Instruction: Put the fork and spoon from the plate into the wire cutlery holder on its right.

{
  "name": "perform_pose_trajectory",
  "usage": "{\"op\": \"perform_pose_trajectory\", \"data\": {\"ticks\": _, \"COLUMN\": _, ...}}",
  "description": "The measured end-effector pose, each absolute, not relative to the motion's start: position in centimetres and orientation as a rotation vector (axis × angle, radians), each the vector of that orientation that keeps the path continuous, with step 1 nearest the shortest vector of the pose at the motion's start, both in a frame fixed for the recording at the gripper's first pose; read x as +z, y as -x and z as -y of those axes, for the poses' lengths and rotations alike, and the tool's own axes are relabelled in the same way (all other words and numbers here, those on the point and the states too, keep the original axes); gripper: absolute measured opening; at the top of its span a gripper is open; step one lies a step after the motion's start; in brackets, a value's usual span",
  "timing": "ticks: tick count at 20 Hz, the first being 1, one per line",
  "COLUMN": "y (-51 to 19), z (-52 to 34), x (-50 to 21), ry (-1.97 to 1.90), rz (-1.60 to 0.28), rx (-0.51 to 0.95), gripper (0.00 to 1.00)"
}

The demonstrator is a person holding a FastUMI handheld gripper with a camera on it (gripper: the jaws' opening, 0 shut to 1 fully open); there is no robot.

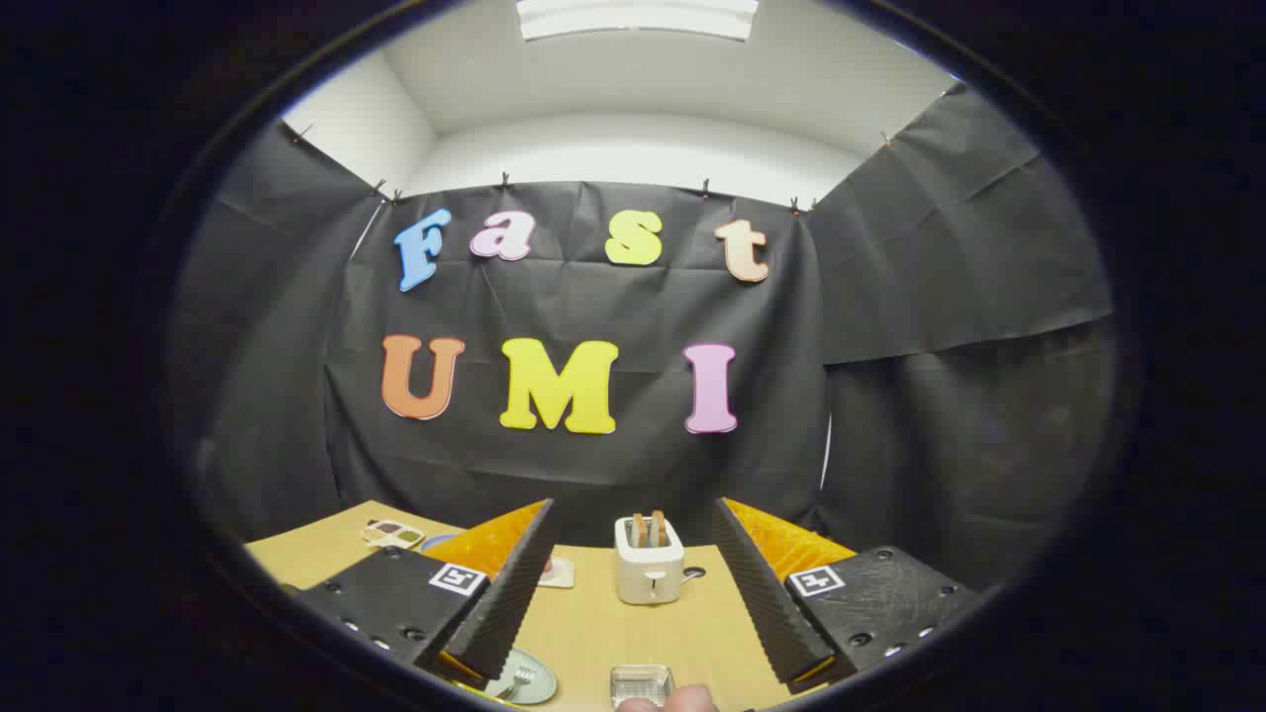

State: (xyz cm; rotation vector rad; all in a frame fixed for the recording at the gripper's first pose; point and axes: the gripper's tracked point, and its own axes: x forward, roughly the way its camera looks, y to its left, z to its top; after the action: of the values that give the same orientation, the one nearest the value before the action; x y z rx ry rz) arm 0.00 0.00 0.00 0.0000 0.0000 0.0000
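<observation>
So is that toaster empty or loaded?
Loaded: two brown slices stick up from the white toaster's slots, standing on the table beyond the open gripper.

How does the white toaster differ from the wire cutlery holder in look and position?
The toaster is solid white and holds toast; the wire cutlery holder is see-through mesh. The toaster stands beyond the open gripper; the holder sits nearer, between its fingers. Both stand upright on the wooden table.

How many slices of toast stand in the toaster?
2: both slices stand side by side in the white toaster, beyond the open gripper with its jaws wide apart.
</observation>
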Motion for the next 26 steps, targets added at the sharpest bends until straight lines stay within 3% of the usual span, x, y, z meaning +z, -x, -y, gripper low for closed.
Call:
{"op": "perform_pose_trajectory", "data": {"ticks": 17, "y": -0.7, "z": -1.1, "x": 0.1, "ry": -0.044, "rz": -0.037, "rx": 0.060, "gripper": 0.95}}
{"op": "perform_pose_trajectory", "data": {"ticks": 26, "y": 0.3, "z": -5.5, "x": -5.0, "ry": -0.005, "rz": -0.185, "rx": 0.143, "gripper": 0.95}}
